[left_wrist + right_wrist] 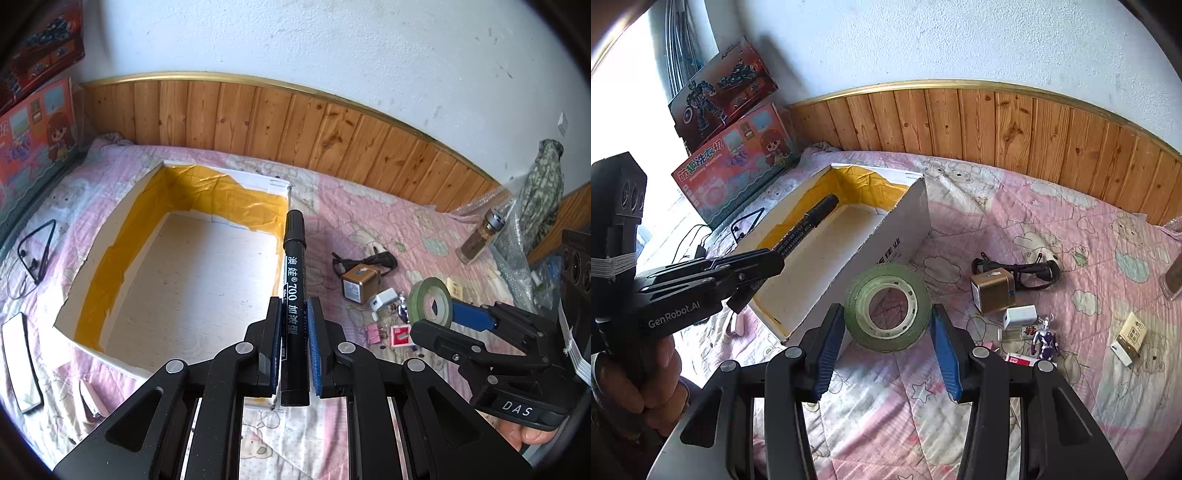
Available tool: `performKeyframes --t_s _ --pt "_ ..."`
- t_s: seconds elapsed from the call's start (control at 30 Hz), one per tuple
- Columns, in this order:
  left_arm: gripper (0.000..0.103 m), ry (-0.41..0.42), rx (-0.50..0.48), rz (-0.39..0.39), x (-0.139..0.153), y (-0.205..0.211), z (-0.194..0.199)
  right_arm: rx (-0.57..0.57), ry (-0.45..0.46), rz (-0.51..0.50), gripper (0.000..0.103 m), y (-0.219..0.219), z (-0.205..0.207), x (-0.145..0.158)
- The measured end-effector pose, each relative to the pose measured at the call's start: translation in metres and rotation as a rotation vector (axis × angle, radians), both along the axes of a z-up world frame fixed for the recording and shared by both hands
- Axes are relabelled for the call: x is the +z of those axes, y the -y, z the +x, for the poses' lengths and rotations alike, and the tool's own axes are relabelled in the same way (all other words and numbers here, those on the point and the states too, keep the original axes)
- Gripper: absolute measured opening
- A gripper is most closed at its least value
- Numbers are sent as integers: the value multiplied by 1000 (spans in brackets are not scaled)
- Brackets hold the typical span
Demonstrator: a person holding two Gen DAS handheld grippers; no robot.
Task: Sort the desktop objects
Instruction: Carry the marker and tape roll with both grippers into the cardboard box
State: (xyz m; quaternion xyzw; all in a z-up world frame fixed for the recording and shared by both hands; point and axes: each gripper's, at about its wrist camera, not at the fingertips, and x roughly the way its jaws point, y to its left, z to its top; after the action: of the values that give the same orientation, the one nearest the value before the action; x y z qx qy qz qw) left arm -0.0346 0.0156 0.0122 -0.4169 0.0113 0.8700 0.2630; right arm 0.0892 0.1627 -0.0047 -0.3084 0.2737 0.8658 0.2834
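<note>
My left gripper (294, 306) is shut on a black marker pen (293, 273) and holds it above the right edge of an open white box lined with yellow tape (110, 240). In the right wrist view the pen (809, 225) hangs over the box (905, 236). My right gripper (888, 317) is shut on a green tape roll (888, 312), held above the pink quilt just right of the box; it shows in the left wrist view (430, 301) too.
On the quilt right of the box lie a gold cube speaker (993, 290), a black cable (1019, 271), a white charger (1019, 315), a small figurine (1045, 338) and a card (1128, 338). A jar (478, 236), a phone (22, 365) and glasses (37, 251) lie around. Toy boxes (735, 173) lean at left.
</note>
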Motion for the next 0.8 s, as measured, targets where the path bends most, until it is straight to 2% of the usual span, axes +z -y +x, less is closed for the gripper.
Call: performKeyframes --t_s 0.17,0.4,0.8 --pt "13 -7 20 -5 1 7 -18 4 3 16 49 2 -10 4" --pt "13 29 65 21 -8 20 -45 8 6 35 49 2 -22 8" --pt "13 56 107 20 -22 29 -76 16 1 50 49 -3 -43 7"
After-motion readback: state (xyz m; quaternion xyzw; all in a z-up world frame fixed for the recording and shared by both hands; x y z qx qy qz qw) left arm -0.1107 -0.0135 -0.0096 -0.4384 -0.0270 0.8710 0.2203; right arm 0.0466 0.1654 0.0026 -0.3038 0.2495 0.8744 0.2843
